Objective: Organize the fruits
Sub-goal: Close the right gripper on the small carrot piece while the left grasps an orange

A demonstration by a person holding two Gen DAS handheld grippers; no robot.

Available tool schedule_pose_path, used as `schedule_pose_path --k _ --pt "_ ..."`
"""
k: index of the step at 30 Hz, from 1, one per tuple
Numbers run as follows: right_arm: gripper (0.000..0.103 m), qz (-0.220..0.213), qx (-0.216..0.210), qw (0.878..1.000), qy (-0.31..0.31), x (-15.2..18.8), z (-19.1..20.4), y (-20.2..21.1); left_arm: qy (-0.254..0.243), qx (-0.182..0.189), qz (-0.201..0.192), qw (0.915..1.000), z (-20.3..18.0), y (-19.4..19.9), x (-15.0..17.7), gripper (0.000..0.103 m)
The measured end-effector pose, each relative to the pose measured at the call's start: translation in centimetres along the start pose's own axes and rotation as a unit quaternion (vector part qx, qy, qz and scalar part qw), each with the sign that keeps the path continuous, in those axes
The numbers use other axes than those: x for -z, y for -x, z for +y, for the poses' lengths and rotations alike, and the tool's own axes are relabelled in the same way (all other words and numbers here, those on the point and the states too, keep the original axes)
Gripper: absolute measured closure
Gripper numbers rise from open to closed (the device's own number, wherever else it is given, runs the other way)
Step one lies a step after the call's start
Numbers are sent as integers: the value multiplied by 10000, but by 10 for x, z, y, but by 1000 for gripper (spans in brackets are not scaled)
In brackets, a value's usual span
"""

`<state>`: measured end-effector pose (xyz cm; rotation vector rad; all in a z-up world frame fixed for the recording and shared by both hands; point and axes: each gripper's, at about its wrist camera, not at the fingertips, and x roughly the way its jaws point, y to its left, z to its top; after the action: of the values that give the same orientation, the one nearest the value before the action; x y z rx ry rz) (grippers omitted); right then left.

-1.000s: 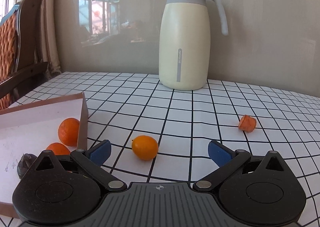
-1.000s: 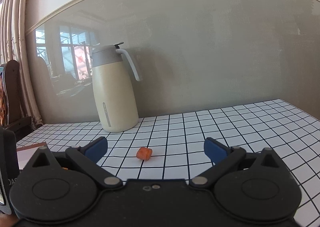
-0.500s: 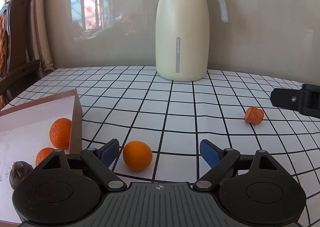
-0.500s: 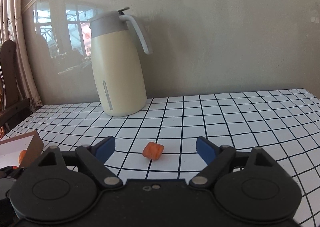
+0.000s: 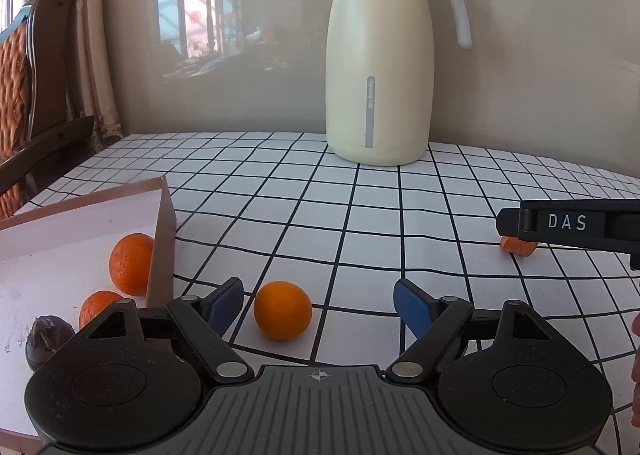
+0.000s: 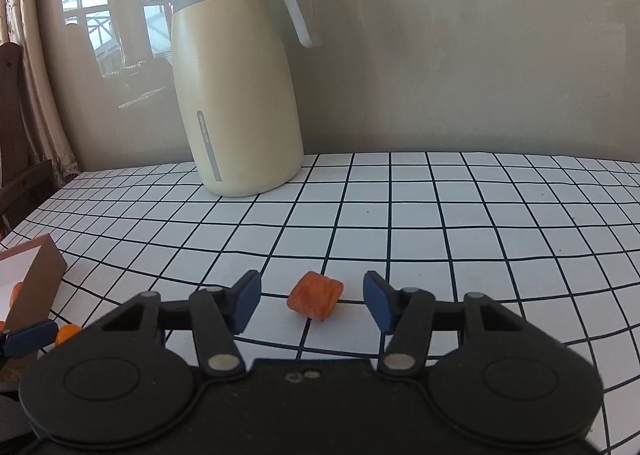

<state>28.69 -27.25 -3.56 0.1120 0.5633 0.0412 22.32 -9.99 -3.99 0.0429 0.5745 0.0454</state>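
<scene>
In the left wrist view my left gripper (image 5: pixel 318 305) is open, and a round orange (image 5: pixel 283 310) lies on the checked cloth between its fingers, nearer the left one. A shallow cardboard box (image 5: pixel 162 223) at the left holds two oranges (image 5: pixel 131 263) and a dark fruit (image 5: pixel 48 339). In the right wrist view my right gripper (image 6: pixel 312 301) is open around a small orange fruit piece (image 6: pixel 316 295), not touching it. That piece (image 5: pixel 518 247) shows partly under the right gripper's body in the left wrist view.
A tall cream thermos jug (image 5: pixel 380 67) with a grey lid stands at the back by the wall, also in the right wrist view (image 6: pixel 236 95). A wooden chair (image 5: pixel 36 95) stands beyond the table's left edge. The box corner (image 6: pixel 36 279) shows at the left.
Both grippers have moved forward and down. The orange now lies between the left fingers, and the fruit piece between the right fingers. The right gripper's body has come further into the left view.
</scene>
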Motion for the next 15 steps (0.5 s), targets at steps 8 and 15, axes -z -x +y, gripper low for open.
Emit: schedule_pose_path --k 8,15 --pt "68 123 -27 9999 4 2 2 -12 62 -96 -47 9999 5 2 1 32" --pt "76 157 82 9998 22 3 1 -18 284 -281 -151 9991 14 3 1 52"
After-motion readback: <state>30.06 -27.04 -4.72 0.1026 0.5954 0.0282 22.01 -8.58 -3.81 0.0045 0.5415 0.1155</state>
